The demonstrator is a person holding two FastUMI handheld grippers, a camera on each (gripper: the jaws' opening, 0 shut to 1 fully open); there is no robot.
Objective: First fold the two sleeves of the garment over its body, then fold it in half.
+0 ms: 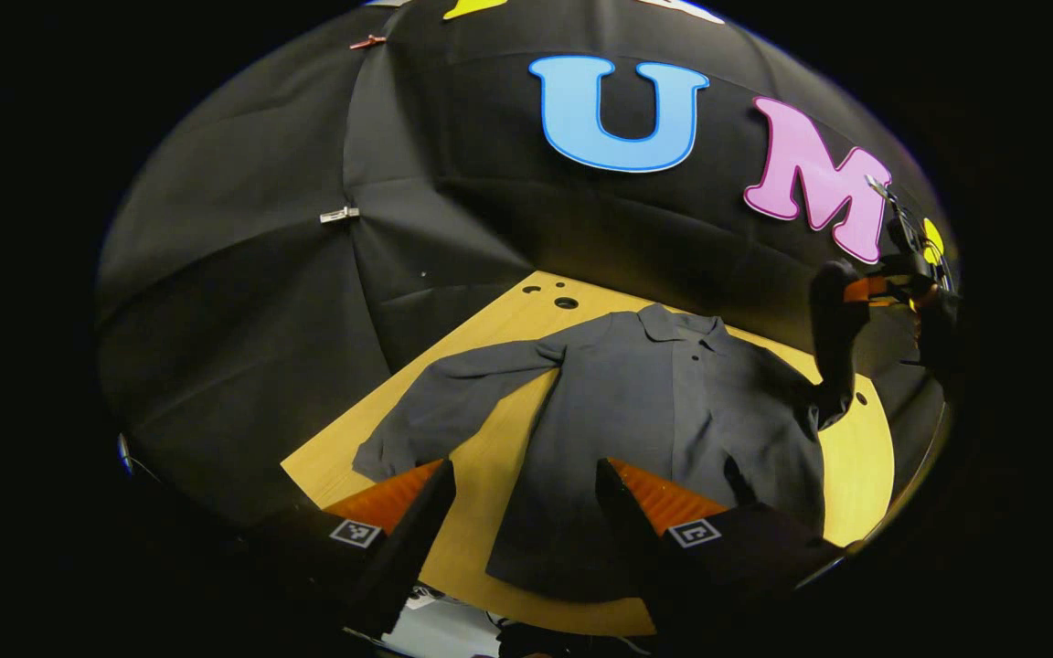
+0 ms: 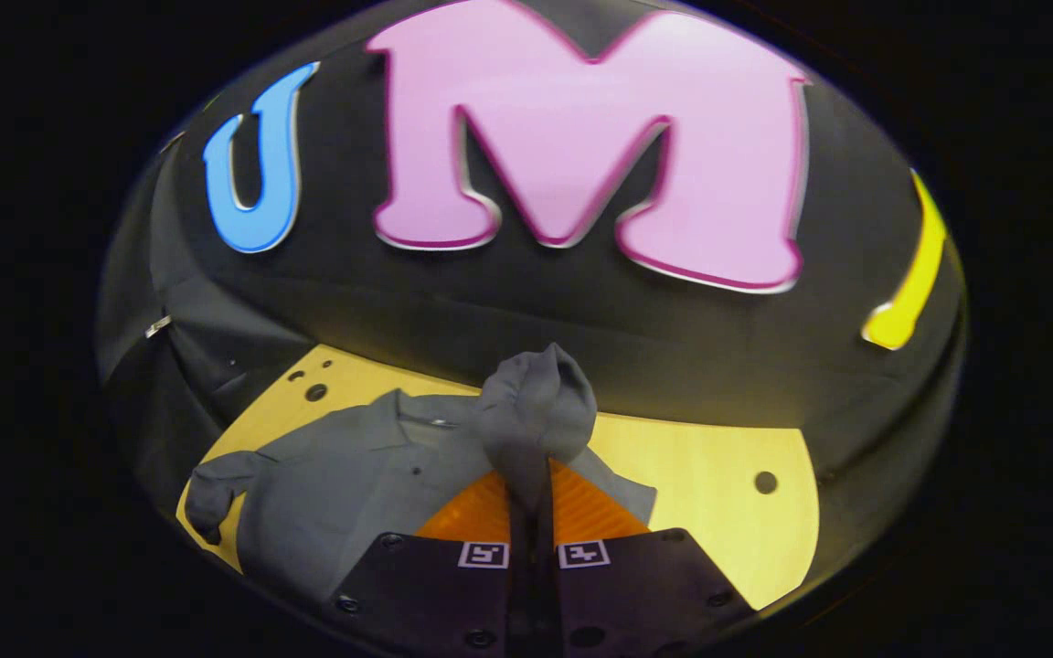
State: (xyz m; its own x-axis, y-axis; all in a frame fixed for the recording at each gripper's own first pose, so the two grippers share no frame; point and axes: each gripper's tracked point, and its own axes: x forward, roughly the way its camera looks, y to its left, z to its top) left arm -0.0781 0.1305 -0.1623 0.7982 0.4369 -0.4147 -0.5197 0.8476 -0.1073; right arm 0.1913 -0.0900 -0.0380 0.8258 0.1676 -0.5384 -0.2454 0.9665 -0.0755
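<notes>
Black-draped booth around a pale wooden table [image 1: 508, 320]; on it a dark grey button-front jacket [image 1: 636, 411], collar toward the back wall, hem toward the near edge, long axis running away from the left gripper [image 1: 522, 512]. Left gripper's fingers wide apart and empty, hovering above the hem; free sleeve [image 1: 453, 393] spread out flat to that gripper's left, cuff nearest its left finger, well within its reach. Other sleeve [image 2: 536, 411] lifted off the table, bunched, pinched between the closed fingers of the right gripper [image 2: 531, 498]; jacket body lying to the left of that grip in the right gripper view. Likely call: carry the raised sleeve leftward across the chest; left sleeve not yet folded.
</notes>
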